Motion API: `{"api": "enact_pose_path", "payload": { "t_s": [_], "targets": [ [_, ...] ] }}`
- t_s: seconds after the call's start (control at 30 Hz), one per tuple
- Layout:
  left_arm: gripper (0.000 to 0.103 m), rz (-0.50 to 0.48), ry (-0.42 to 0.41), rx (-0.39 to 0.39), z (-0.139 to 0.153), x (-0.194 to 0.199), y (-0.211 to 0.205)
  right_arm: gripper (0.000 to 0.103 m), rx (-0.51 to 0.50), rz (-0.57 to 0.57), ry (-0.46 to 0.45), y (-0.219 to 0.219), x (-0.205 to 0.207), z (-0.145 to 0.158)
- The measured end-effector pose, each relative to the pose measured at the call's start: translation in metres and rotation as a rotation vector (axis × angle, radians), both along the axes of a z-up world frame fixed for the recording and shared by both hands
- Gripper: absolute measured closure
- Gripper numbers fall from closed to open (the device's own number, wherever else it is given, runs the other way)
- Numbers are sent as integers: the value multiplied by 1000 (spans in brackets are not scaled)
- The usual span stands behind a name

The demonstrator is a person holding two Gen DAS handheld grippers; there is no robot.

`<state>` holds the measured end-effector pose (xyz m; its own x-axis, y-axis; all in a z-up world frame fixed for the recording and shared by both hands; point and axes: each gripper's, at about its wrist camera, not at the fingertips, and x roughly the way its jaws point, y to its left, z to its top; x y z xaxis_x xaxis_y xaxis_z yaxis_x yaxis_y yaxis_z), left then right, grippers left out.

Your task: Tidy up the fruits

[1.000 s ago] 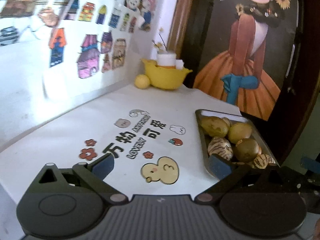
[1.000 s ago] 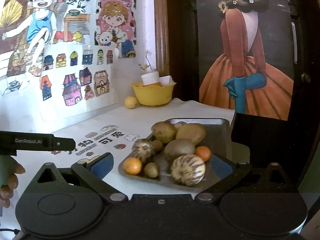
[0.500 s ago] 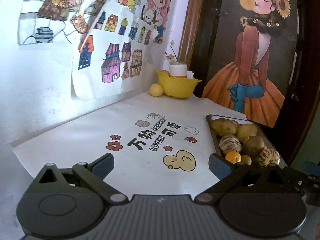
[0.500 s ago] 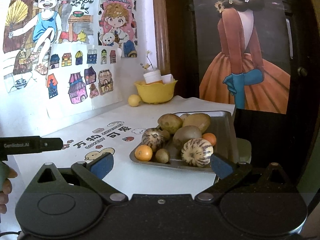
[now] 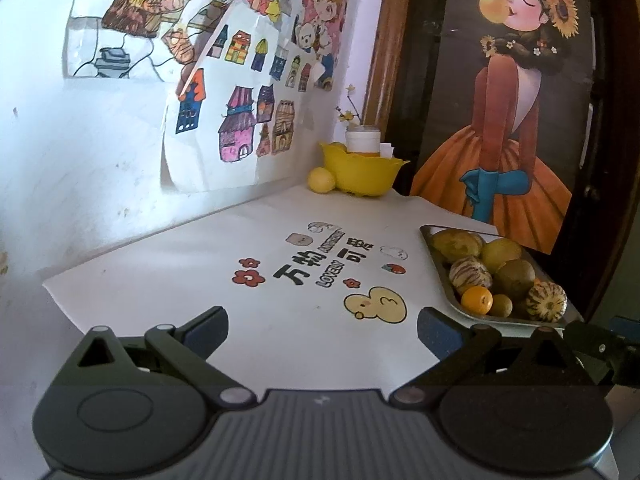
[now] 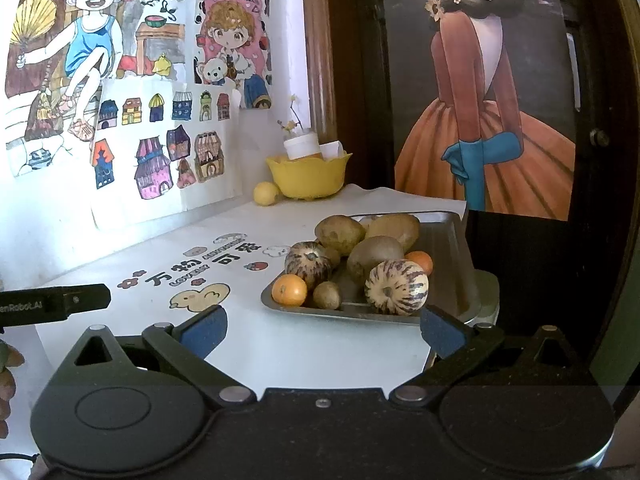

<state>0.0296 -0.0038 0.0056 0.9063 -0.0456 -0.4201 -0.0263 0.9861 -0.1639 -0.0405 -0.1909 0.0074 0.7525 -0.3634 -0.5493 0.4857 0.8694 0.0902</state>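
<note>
1. Fruits: a mixed heap lies on the rectangular grey metal tray (image 6: 448, 240), lower centre of the right wrist view and at the right edge of the left wrist view.
2. Contents of the heap: two small round orange citrus fruits, one at the tray's near-left corner (image 6: 289, 289) and one behind the pile (image 6: 420, 262); two round cream melons with dark purple stripes (image 6: 396, 287) (image 6: 308, 265); several dull yellow-brown oval fruits (image 6: 340, 234); a brown-green oval fruit (image 6: 374, 254); a small brown fruit (image 6: 327, 295).
3. Away from the tray: a round yellow fruit (image 6: 266, 193) rests on the white printed counter (image 5: 280, 328), touching or just beside the yellow plastic bowl (image 6: 308, 176), which holds a white jar.
4. Left hand-held gripper (image 5: 322, 326): fingers spread wide, holding nothing, over bare counter left of the tray.
5. Right hand-held gripper (image 6: 324, 326): fingers spread wide, holding nothing, just in front of the tray's near edge.
6. Progress, as a judgement: the kinds lie mingled, not grouped. This fits either a heap awaiting sorting elsewhere or fruits gathered onto the tray, with the yellow fruit left out.
</note>
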Motion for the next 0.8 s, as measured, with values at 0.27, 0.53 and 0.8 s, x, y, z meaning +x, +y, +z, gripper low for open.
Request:
{"api": "enact_pose_path", "payload": {
  "t_s": [0.27,0.53,0.8],
  "targets": [
    [1,1,12,-22,-4,-3,3,1,9,-7,4,0,0,-2],
    [1,1,21,-27,-6,-4,2,1,8,-7,6,0,1,-2],
    [1,-1,28,-30,-8,-6,0,1,11,-5,11,0,1,-4]
  ]
}}
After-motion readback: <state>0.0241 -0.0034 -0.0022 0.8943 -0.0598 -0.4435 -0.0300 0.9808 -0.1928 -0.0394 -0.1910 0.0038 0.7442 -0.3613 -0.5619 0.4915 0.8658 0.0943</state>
